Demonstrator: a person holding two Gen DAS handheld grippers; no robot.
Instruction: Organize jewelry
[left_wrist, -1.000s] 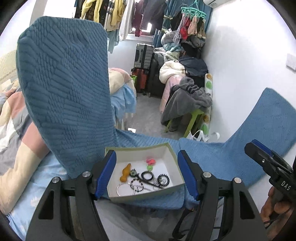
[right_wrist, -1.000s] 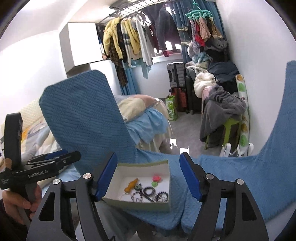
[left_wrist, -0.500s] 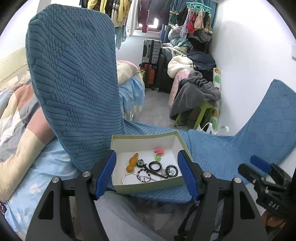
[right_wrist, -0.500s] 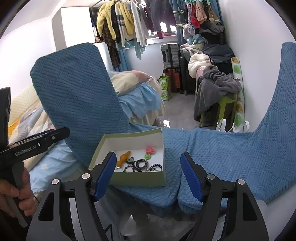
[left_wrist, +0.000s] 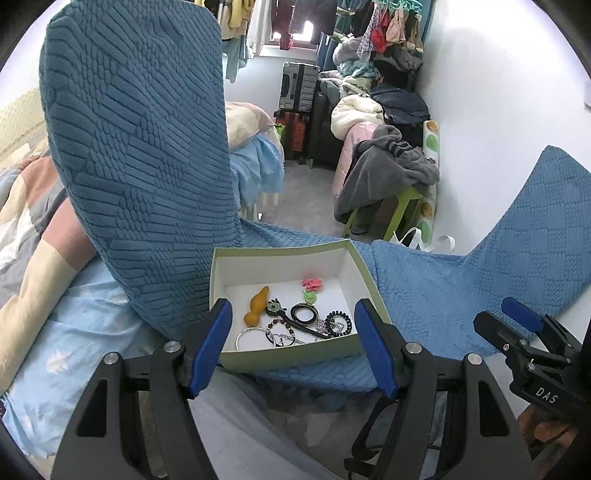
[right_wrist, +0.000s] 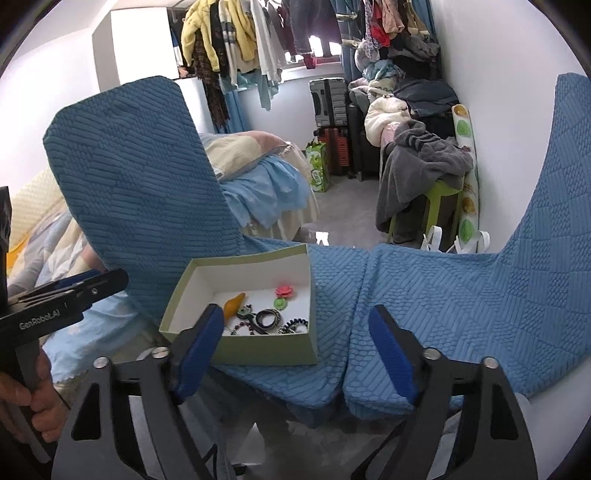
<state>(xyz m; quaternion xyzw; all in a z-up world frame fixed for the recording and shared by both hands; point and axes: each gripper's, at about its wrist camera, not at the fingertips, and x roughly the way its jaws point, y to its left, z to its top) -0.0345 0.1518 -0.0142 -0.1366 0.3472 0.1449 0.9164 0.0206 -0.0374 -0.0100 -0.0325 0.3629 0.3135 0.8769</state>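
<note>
A pale green open box (left_wrist: 221, 266) with a white inside sits on a blue chair seat (left_wrist: 424, 288); it also shows in the right wrist view (right_wrist: 258, 349). In it lie an orange piece (left_wrist: 256, 307), a pink flower (left_wrist: 312, 283), a green bead (left_wrist: 309, 296), a black ring (left_wrist: 305, 314), a silver bangle (left_wrist: 250, 335) and beaded bracelets (left_wrist: 338, 323). My left gripper (left_wrist: 293, 349) is open and empty, just before the box's near wall. My right gripper (right_wrist: 297, 349) is open and empty, to the right of the box's near edge.
Two blue quilted chair backs rise at the left (left_wrist: 140, 147) and the far right (right_wrist: 561, 177). A bed with a light blue sheet (left_wrist: 55, 332) lies left. A green stool with grey clothes (left_wrist: 384, 173), suitcases (left_wrist: 299, 86) and hanging clothes stand behind.
Both grippers have moved closer to the box and tilted down, so the box looks larger and nearer. Both stay open and empty.
</note>
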